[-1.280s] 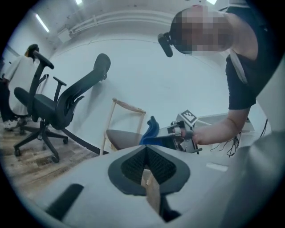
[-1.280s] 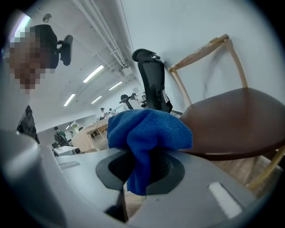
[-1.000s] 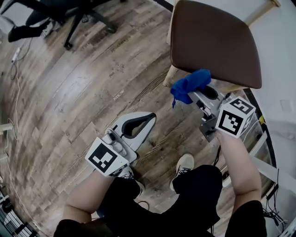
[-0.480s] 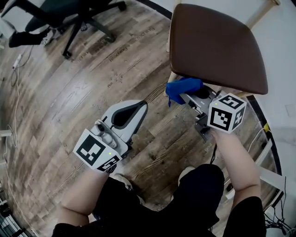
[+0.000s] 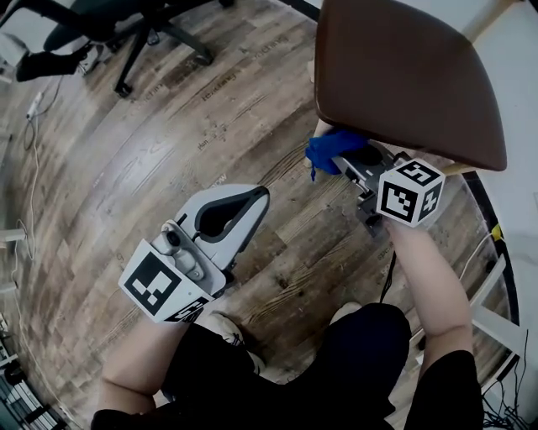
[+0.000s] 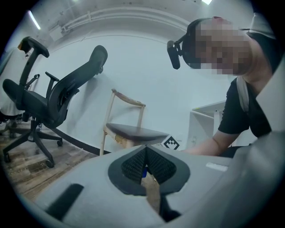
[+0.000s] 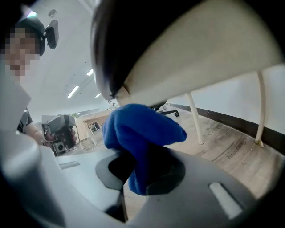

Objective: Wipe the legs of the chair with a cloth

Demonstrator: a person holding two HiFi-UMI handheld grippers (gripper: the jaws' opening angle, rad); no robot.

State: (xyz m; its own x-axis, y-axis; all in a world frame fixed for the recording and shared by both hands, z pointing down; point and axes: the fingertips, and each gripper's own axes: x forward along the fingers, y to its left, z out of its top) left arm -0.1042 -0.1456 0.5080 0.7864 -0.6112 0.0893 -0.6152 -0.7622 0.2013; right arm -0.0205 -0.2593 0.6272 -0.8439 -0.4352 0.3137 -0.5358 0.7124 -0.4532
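Note:
The wooden chair has a brown seat at the head view's upper right. My right gripper is shut on a blue cloth, which sits tucked at the seat's near edge by the top of a pale leg. The right gripper view has the cloth bunched between the jaws just below the seat's underside, with two thin pale legs farther off. My left gripper hovers over the wood floor left of the chair, shut and empty. Its pads meet, and the chair stands beyond them.
A black office chair stands at the upper left, also in the left gripper view as the office chair. Cables trail along the left floor edge. A white frame and wires lie at the lower right. My shoes are below.
My right gripper has carried the blue cloth up and in under the seat's near edge. The left gripper has drifted slightly down and to the left, still shut.

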